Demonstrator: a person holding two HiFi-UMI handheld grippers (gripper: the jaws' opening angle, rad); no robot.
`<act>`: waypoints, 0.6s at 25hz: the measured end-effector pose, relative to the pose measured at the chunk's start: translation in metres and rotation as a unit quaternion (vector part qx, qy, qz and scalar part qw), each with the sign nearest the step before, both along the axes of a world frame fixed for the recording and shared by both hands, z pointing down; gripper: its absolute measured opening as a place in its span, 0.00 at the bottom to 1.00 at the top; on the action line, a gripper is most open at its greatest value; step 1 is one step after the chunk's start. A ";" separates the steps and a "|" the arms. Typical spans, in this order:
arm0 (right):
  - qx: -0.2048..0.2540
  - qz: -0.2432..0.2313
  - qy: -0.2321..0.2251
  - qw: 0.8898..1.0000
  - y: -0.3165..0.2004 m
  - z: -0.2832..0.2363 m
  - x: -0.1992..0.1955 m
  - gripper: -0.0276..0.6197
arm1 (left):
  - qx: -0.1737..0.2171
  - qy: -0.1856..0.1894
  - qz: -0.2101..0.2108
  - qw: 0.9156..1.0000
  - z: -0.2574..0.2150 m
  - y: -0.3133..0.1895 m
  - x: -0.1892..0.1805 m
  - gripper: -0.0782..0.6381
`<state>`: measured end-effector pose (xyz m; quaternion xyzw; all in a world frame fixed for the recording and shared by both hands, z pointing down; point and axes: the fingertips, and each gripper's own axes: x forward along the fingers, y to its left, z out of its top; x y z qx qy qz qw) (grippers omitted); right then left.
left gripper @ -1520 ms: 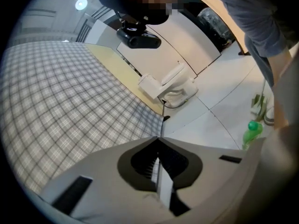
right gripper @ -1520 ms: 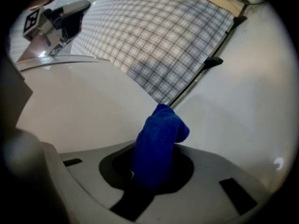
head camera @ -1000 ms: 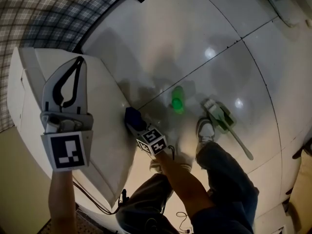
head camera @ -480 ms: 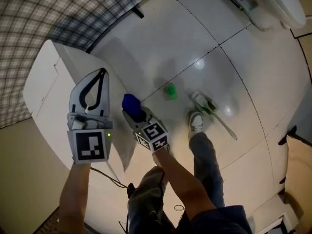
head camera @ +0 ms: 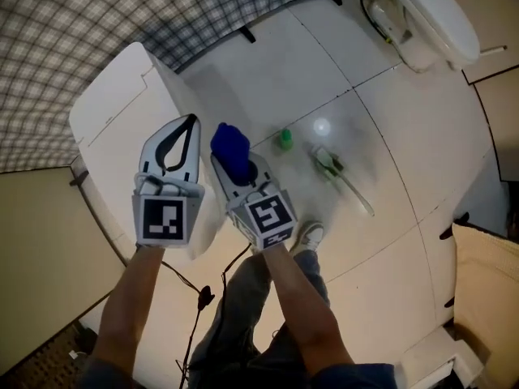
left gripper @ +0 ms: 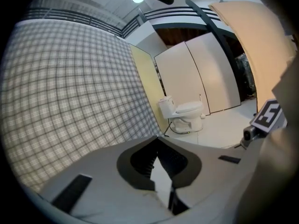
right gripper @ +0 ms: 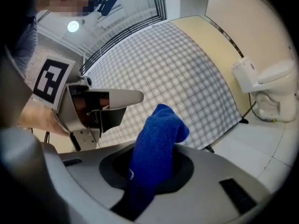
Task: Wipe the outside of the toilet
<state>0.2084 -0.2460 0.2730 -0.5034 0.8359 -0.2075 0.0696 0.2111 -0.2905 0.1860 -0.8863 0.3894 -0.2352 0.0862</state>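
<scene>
At the far right corner of the floor (head camera: 405, 136) stands the toilet (head camera: 430, 19), well apart from the 2 grippers. Nearer, the right gripper (head camera: 229, 162) clenches a blue cloth (head camera: 230, 143); the left gripper (head camera: 190, 124) is closed on nothing. Step closer first, then press the cloth flat (my judgement). Head view crops the toilet's far end.

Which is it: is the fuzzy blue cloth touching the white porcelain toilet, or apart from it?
Apart. The head view shows the blue cloth clamped in the right gripper, with floor between it and the white toilet.
</scene>
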 end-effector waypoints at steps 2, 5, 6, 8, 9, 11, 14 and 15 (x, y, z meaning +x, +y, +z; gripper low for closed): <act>0.009 0.002 0.007 1.000 0.015 -0.021 0.000 0.16 | -0.001 0.008 -0.008 1.000 -0.003 0.014 -0.008 0.13; 0.018 0.009 0.007 1.000 0.039 -0.038 0.000 0.16 | -0.006 0.011 -0.013 1.000 0.002 0.037 -0.017 0.13; 0.020 0.011 0.010 1.000 0.048 -0.040 -0.001 0.16 | -0.006 0.011 -0.013 1.000 0.003 0.046 -0.020 0.13; 0.023 0.011 0.017 1.000 0.069 -0.042 -0.006 0.16 | -0.004 0.009 -0.012 1.000 0.005 0.066 -0.026 0.13; 0.023 0.010 0.019 0.999 0.081 -0.044 -0.009 0.16 | -0.004 0.006 -0.011 1.000 0.007 0.077 -0.029 0.13; 0.024 0.011 0.020 0.999 0.105 -0.046 -0.016 0.16 | -0.002 0.001 -0.003 1.000 0.009 0.099 -0.032 0.13; 0.033 0.022 0.023 0.999 0.146 -0.041 -0.023 0.16 | -0.008 -0.001 0.010 1.000 0.017 0.139 -0.034 0.13; 0.038 0.029 0.025 0.999 0.158 -0.037 -0.023 0.16 | -0.013 -0.002 0.014 1.000 0.021 0.152 -0.034 0.13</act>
